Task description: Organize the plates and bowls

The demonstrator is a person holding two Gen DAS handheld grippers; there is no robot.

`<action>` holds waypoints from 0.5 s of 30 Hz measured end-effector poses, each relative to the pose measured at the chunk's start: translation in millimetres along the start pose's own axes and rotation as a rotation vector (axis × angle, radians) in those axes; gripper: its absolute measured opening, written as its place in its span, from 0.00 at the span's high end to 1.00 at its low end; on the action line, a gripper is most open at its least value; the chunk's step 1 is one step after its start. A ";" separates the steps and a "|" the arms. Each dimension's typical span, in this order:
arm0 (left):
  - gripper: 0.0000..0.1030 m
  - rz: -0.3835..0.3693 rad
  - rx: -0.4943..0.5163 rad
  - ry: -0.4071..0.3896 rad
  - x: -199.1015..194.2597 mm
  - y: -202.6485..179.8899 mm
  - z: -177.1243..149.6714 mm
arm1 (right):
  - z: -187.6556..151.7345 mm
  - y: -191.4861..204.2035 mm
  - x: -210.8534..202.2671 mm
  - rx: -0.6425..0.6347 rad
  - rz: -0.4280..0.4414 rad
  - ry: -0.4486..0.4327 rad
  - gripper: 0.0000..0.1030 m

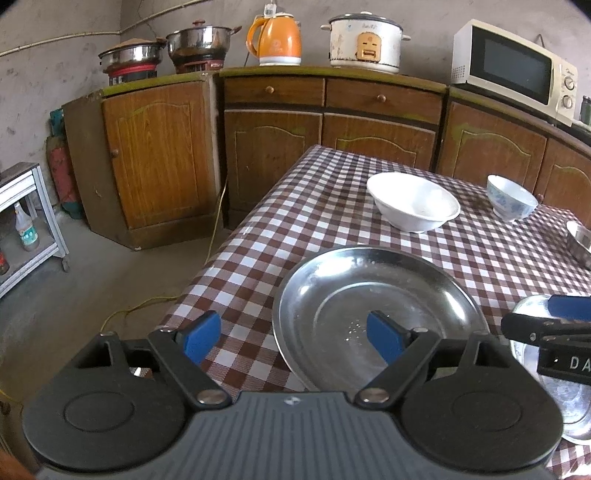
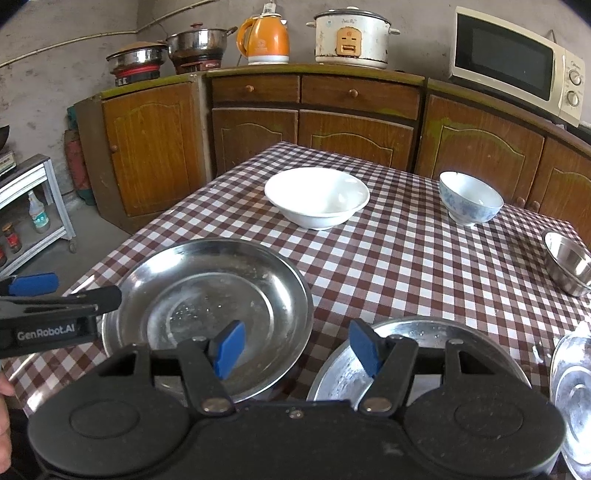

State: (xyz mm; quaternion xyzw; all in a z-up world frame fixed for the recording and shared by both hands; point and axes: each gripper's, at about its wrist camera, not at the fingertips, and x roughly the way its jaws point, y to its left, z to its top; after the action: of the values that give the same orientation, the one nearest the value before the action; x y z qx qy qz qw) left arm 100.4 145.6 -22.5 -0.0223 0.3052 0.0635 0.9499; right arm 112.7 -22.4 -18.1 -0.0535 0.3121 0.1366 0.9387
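Both jaws wide open, gripping nothing. Left gripper (image 1: 293,338) straddles the near rim of the large round steel plate (image 1: 376,295) on the checked worktop (image 1: 332,221), likely for pickup; right gripper (image 2: 297,349) hovers between it and a second steel plate (image 2: 424,339) (stacking candidates). White ceramic bowl (image 2: 317,197) sits farther back.

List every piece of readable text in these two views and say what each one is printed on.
"GenRobot.AI": on the black body of the left gripper, seen from the right wrist.
"DA": cut off at the frame edge, on the black body of the right gripper, seen from the left wrist.
Too small or blurred to read: markings on the rice cooker, the orange kettle, the microwave and the bottle on the shelf.
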 end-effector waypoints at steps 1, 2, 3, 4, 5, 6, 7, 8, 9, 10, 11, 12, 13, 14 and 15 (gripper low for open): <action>0.13 0.002 0.002 0.003 1.6 0.5 0.3 | 0.1 0.0 0.5 0.001 0.000 0.001 0.27; 0.13 0.006 0.004 0.004 3.2 1.5 0.7 | 0.4 -0.1 1.9 0.001 0.002 0.002 0.27; 0.13 0.007 0.003 0.006 4.6 2.1 1.2 | 0.7 -0.2 3.4 0.000 0.003 0.003 0.27; 0.13 0.008 0.002 0.008 6.3 3.3 1.7 | 0.9 -0.3 5.1 -0.002 0.003 0.003 0.27; 0.13 0.010 0.002 0.010 7.9 4.0 2.0 | 1.2 -0.7 6.9 -0.004 0.002 0.003 0.27; 0.13 0.012 0.002 0.012 10.2 5.0 2.5 | 1.4 -1.1 9.1 -0.005 -0.001 0.006 0.27; 0.13 0.012 0.002 0.015 12.1 6.3 2.9 | 1.5 -1.9 11.4 -0.003 -0.003 0.010 0.27; 0.13 0.013 0.002 0.017 13.9 7.6 3.5 | 1.5 -2.3 13.2 -0.001 -0.003 0.012 0.27; 0.13 0.014 0.002 0.020 15.9 9.2 4.0 | 1.5 -3.1 15.2 0.002 -0.002 0.014 0.27; 0.12 0.011 0.003 0.021 17.8 10.4 4.3 | 1.6 -3.8 17.0 0.003 -0.002 0.015 0.27; 0.11 0.006 0.008 0.022 19.7 11.5 4.7 | 2.1 -3.9 18.8 0.001 -0.007 0.018 0.27; 0.10 0.005 0.012 0.023 21.4 12.0 5.1 | 2.1 -4.1 20.4 -0.001 -0.010 0.021 0.27; 0.10 0.006 0.017 0.023 23.0 12.7 5.4 | 2.3 -4.4 22.3 -0.001 -0.011 0.023 0.27; 0.10 0.006 0.020 0.022 24.4 13.4 5.8 | 2.3 -4.7 23.7 0.001 -0.010 0.024 0.27; 0.10 0.001 0.022 0.023 25.8 14.1 6.2 | 2.5 -4.7 25.0 0.002 -0.010 0.025 0.27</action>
State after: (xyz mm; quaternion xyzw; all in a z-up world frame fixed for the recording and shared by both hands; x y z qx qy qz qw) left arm 123.0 162.9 -32.5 -0.0123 0.3167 0.0605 0.9465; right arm 134.7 -20.9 -31.0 -0.0557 0.3236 0.1310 0.9354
